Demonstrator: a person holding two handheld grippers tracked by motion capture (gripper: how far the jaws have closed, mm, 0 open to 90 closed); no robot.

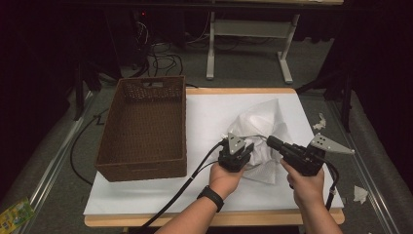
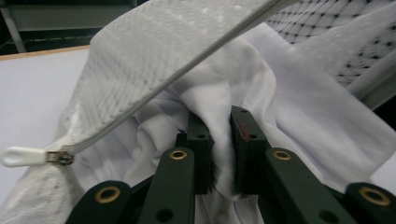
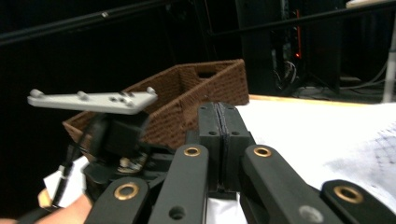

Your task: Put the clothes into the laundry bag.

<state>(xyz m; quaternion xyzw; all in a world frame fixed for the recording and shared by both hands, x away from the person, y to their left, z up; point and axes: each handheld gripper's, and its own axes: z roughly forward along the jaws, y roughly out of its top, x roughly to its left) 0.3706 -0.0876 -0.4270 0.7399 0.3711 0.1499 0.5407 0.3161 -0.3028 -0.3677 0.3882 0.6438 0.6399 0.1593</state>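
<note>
The white cloth lies bunched in a mesh bag near the table's middle, right of the basket. It looks soft, light and floppy. The left gripper pinches 1 fold; the right gripper is clenched on nothing. Best grab a thick fold.

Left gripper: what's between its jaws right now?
A fold of the white cloth, pinched by the left gripper, beside a mesh laundry bag with its zipper pull; seen in the left gripper view.

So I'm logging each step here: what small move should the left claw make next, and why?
Probably lift the white cloth toward the wicker basket: the left claw is already shut on a fold beside a zippered mesh bag, and the basket's floor looks bare.
</note>
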